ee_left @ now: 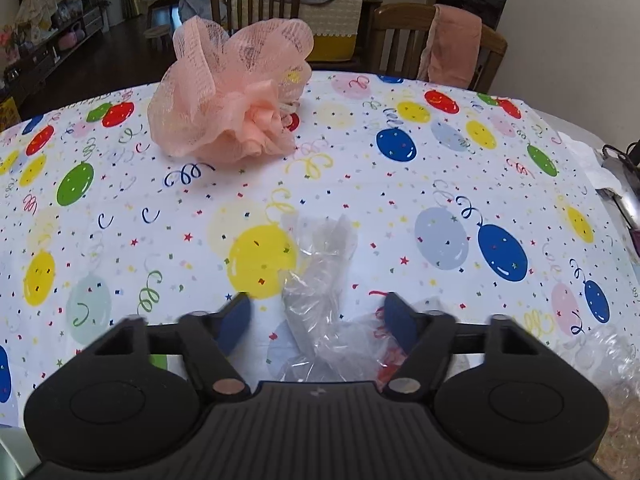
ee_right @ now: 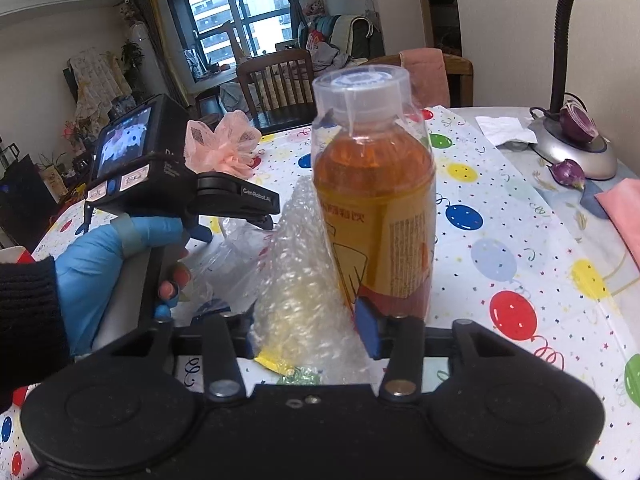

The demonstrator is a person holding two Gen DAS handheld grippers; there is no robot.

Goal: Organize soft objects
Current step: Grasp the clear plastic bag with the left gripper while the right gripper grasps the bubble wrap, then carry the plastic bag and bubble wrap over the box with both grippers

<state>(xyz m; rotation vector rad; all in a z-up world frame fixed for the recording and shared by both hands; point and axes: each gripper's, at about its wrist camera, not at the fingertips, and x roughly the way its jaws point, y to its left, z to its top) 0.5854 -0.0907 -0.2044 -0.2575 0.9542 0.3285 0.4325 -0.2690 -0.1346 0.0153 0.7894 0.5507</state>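
Balloon-printed tablecloth (ee_left: 460, 184) covers the table under both my grippers, glossy white with coloured balloons, curls and confetti. Beyond its far edge stand two slatted wooden chairs, one (ee_left: 436, 40) draped with a pink towel (ee_left: 456, 48), and past them a cluttered living room with a large window (ee_right: 236, 12). Off to my right side a silver lamp base (ee_right: 576, 152) sits on the table with a purple onion half on it.

Ahead of my left gripper (ee_left: 316, 316), well apart from it, a peach mesh bath pouf (ee_left: 228, 92) rests on the cloth, puffy and ruffled around a tight knot. Directly between that gripper's blue pads (ee_left: 236, 320) lies a crumpled clear plastic bag (ee_left: 320, 280), thin and wrinkled; the fingers are spread wide and neither pad touches it.

My right gripper (ee_right: 312, 332) is clenched on a sheet of bubble wrap (ee_right: 300, 280), which rises in a rumpled, knobbly cone between the fingers. An upright bottle (ee_right: 374, 200) of amber drink with a clear cap cover and yellow label stands just beyond the right pad (ee_right: 368, 328), touching the wrap. My blue-gloved left hand (ee_right: 104, 256) holds the other gripper to the left of it.
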